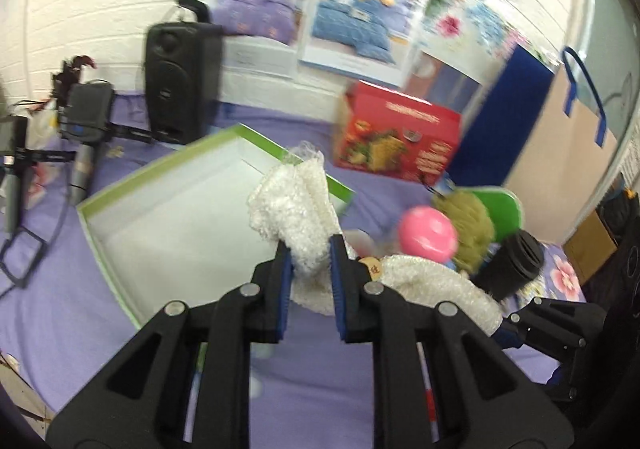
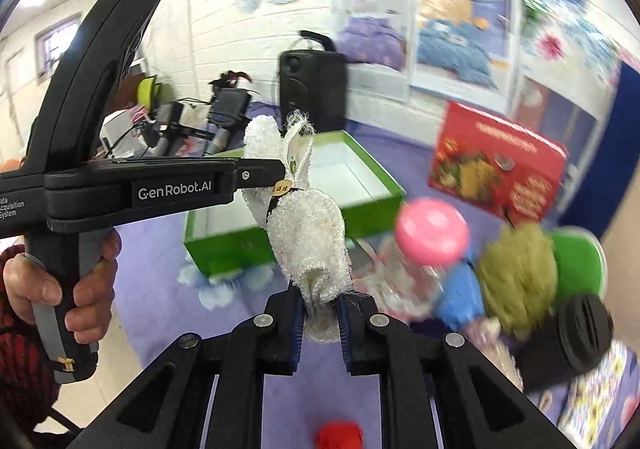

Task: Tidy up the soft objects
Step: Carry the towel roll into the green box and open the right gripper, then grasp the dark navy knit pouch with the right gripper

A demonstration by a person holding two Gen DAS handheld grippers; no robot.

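While left wrist view blurs: left gripper [image 1: 310,249] clamped on upper end of white fluffy towel [image 1: 296,209], held above purple sheet [image 1: 60,305], beside open green-rimmed box [image 1: 176,217].

Right wrist view: right gripper [image 2: 320,303] pinching towel's lower end; towel hangs between both grippers, clear of bed; hand [image 2: 60,281] grips left tool's handle.

Step, judged: carrying towel. Next: both ends travel together over box, lower, then release. Pink-lidded jar [image 2: 432,233], green loofah [image 2: 516,277] wait nearby.

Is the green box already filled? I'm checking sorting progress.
No, the green box shows a bare white inside, while both claws grip the white fluffy toy above it.
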